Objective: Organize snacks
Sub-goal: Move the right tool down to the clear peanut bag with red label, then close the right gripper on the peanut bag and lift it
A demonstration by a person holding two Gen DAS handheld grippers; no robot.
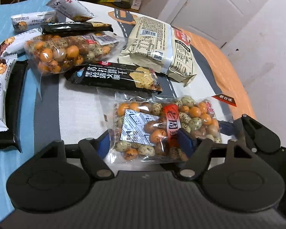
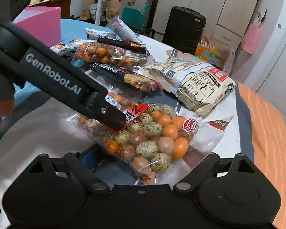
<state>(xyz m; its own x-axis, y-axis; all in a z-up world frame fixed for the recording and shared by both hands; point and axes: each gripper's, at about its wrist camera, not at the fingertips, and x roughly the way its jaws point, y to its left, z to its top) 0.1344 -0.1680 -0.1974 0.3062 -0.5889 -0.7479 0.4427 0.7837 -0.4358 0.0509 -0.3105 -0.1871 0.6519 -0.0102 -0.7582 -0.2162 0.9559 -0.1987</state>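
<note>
My left gripper (image 1: 145, 143) is pinching the clear bag of coated nuts (image 1: 162, 127), lying at six o'clock on the table (image 1: 80, 106). My right gripper (image 2: 143, 156) is spreading wide around its end, with the cream packet (image 2: 198, 82) at one o'clock.

Matte black left gripper (image 1: 145, 143), blue-padded jaws, silver pivot screws, white "GenRobot.AI" lettering along its arm.

Two close fisheye views from above the table (image 1: 47, 99), each looking forward along its fingers; both share the nut bag (image 1: 162, 129) (image 2: 152, 141) at 6 o'clock
</note>
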